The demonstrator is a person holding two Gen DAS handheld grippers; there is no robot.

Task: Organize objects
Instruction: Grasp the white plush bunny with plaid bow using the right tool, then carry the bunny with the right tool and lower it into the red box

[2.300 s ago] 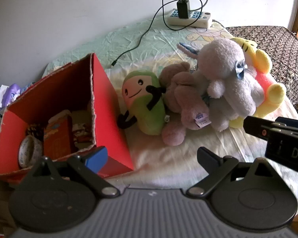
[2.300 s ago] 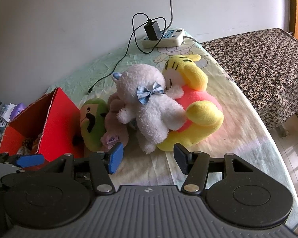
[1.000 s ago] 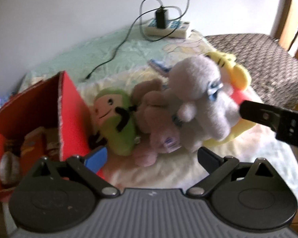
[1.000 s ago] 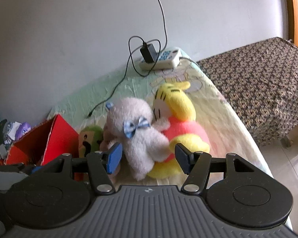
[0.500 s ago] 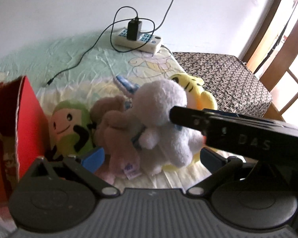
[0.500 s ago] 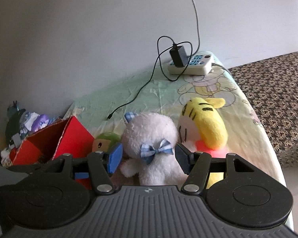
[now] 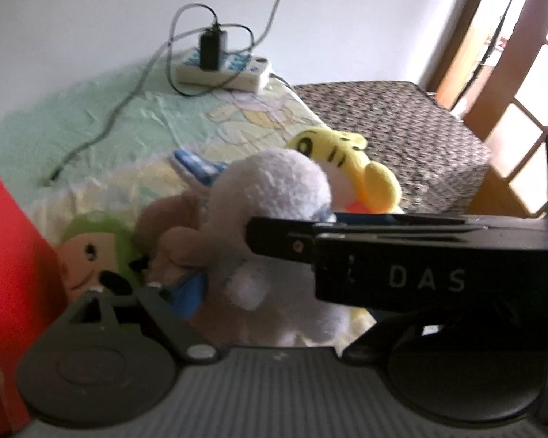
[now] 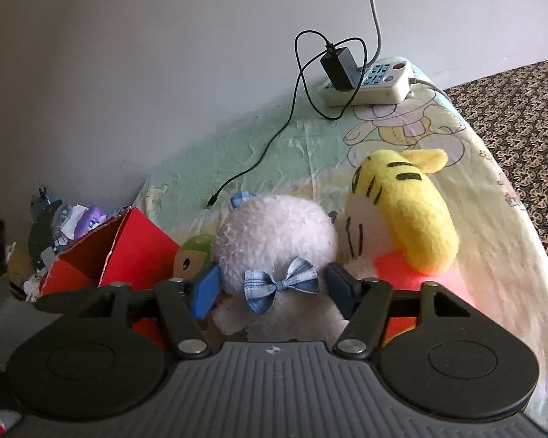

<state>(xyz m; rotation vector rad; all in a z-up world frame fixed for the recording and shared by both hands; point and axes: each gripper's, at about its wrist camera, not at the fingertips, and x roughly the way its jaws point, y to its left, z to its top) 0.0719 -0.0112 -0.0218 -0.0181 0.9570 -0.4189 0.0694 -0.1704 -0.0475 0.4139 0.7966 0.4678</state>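
the right gripper (image 8: 272, 292) sits low over the bed with its jaws spread wide, one on each side of the white plush (image 8: 276, 244), just under its head at the level of the blue checked bow (image 8: 281, 284); the blue pad is just beside the plush's left side and the dark pad just beside its right, but whether either touches the fur cannot be told, and nothing is clamped. the left gripper (image 7: 274, 292) is also open, its blue-padded finger (image 7: 188, 292) close against the brown plush (image 7: 175, 244), while the right finger is hidden behind the black body of the other tool, which crosses the left wrist view. the white plush lies in the middle of the pile on the pale cartoon sheet (image 8: 402, 135), leaning against the yellow tiger plush (image 8: 409, 204) on its right, with the green plush (image 8: 193, 252) and the open red box (image 8: 131, 252) to its left. a white power strip (image 8: 369, 84) with a black charger (image 8: 338, 65) sits by the wall, its cable trailing across the sheet.
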